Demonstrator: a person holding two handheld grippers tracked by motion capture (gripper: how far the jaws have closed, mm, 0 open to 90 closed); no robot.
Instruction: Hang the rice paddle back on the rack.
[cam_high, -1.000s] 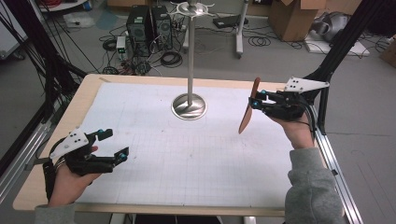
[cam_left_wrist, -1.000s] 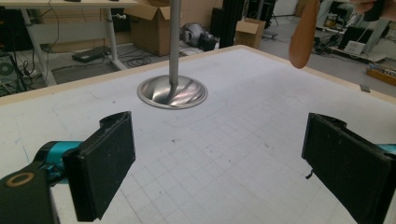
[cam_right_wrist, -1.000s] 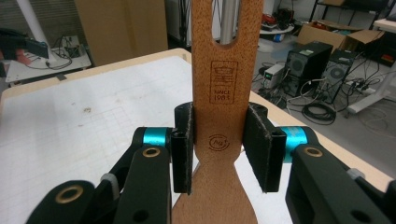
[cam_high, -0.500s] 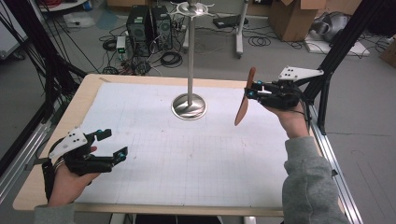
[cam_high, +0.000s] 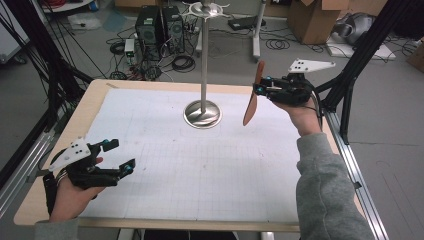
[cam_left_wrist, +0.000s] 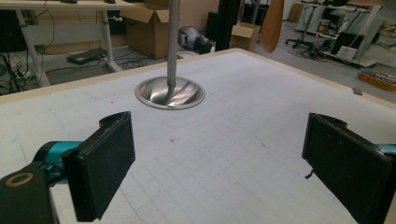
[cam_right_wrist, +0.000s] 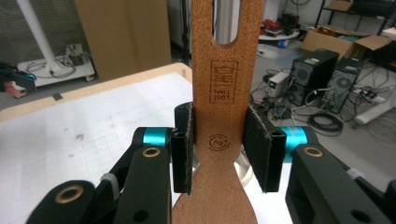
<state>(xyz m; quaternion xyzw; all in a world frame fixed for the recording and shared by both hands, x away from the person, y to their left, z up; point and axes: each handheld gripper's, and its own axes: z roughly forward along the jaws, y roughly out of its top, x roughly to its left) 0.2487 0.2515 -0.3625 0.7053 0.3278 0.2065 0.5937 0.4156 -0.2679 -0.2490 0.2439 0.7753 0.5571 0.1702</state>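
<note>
Near the far right corner of the worktop, your right gripper holds the wooden spatula clear of the surface, jaws clamped on its handle just below the slot, blade hanging down. Your left gripper rests at the near left corner with its jaws wide apart and nothing between them.

The stand rises from its round base at the far centre, with hooks at the top. The likely step is hanging the spatula by its slot.

Risks from here:
- The pads grip a narrow, smooth handle. A jolt could let the spatula pivot or slip.
- The blade hangs near the pole. Swinging it across could strike the pole and rock the stand.
- The slot sits just above the jaws, so the jaws may foul the hook.
</note>
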